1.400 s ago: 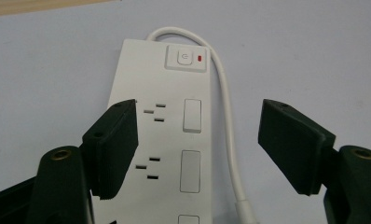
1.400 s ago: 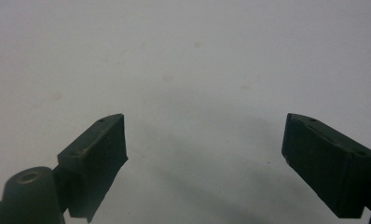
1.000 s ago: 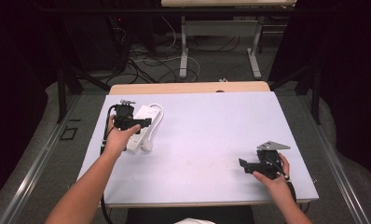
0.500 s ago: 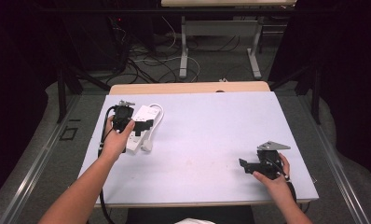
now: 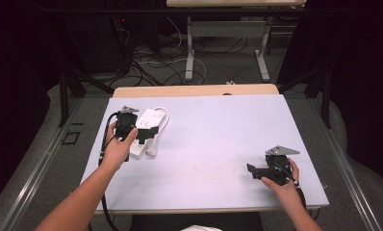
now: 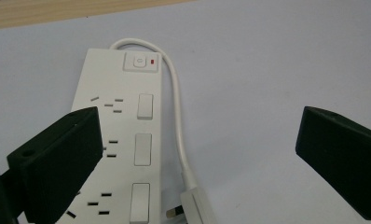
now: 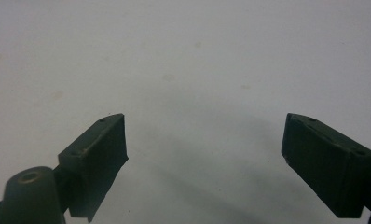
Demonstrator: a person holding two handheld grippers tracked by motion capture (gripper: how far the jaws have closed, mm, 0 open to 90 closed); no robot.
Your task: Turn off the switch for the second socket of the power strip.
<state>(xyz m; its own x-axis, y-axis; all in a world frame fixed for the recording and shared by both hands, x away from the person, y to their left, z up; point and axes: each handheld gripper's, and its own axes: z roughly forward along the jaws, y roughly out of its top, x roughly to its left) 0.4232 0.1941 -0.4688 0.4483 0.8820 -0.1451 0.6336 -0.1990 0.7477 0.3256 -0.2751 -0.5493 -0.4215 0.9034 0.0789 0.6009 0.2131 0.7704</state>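
The white power strip (image 6: 120, 140) is lying flat at the far left of the table (image 5: 209, 144), and the left gripper (image 6: 197, 154) is hovering over it with its jaws spread wide; one black jaw is hanging above the socket rows, the other is standing over bare tabletop, and the strip's plug (image 6: 197, 207) and white cord (image 6: 176, 102) are lying between them, untouched; nothing is being clamped. Compared with a second ago, the left hand (image 5: 116, 147) is sitting slightly nearer the person, the strip showing more beyond it; the right gripper (image 5: 259, 172) is staying put near the right front edge, jaws also apart over the bare surface. The strip is smooth, rectangular plastic with three rocker switches and a red indicator; the tabletop is matte and pale lavender; the jaws are blocky, dull black pads.
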